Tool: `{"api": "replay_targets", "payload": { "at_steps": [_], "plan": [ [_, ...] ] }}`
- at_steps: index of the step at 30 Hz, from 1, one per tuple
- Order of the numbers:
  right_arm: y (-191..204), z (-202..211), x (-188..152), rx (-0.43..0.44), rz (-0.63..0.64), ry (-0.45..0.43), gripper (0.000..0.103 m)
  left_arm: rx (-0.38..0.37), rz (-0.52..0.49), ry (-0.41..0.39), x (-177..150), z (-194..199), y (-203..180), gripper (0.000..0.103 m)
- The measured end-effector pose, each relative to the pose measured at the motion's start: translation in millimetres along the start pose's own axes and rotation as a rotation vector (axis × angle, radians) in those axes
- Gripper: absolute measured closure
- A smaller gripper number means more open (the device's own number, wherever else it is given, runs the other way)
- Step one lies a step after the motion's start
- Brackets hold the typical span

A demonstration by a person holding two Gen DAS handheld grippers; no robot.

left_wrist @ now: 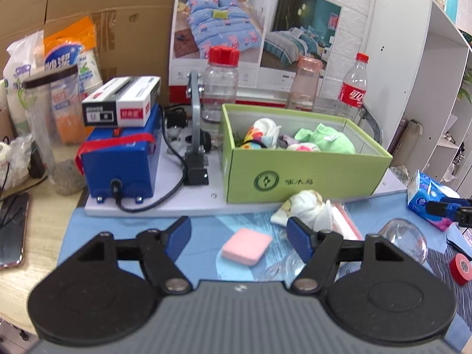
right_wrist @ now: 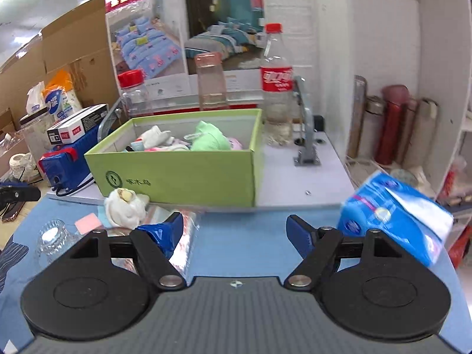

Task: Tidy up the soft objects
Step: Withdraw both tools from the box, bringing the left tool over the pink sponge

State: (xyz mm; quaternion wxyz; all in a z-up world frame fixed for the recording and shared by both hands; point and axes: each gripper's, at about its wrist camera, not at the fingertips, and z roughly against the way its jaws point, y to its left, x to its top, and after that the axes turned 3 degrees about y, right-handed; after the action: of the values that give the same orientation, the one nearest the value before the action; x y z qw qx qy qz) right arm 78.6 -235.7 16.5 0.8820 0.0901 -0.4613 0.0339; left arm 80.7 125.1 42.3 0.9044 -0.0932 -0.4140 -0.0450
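A green box (left_wrist: 306,177) (right_wrist: 177,177) on a white board holds several rolled socks and a green cloth (left_wrist: 324,138) (right_wrist: 211,140). A white patterned sock bundle (left_wrist: 303,208) (right_wrist: 126,206) lies on the blue mat just in front of the box. A pink sponge (left_wrist: 246,246) (right_wrist: 87,222) lies on the mat, just ahead of the gap between my left fingers. My left gripper (left_wrist: 239,236) is open and empty above the mat. My right gripper (right_wrist: 234,233) is open and empty over the mat. A blue tissue pack (right_wrist: 392,218) (left_wrist: 427,199) lies to its right.
A clear plastic bag (right_wrist: 183,236) lies under the right gripper's left finger. A glass cup (left_wrist: 407,243) (right_wrist: 53,239), a red tape roll (left_wrist: 461,268), a blue power unit (left_wrist: 121,165), bottles (left_wrist: 354,88) behind the box, a phone (left_wrist: 11,230) and shelves (right_wrist: 398,126) surround the mat.
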Motion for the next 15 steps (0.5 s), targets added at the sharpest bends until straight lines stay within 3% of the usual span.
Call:
{"api": "replay_targets", "payload": {
  "at_steps": [8, 15],
  "plan": [
    [-9.2, -5.8, -4.3, -0.003, -0.019, 0.004, 0.04, -0.005, 0.107, 0.07, -15.9, -13.2, 23.1, 0.03],
    [-14.4, -30.2, 0.3, 0.014, -0.021, 0.028, 0.04, -0.094, 0.163, 0.17, 17.1, -59.6, 26.3, 0.029]
  ]
}}
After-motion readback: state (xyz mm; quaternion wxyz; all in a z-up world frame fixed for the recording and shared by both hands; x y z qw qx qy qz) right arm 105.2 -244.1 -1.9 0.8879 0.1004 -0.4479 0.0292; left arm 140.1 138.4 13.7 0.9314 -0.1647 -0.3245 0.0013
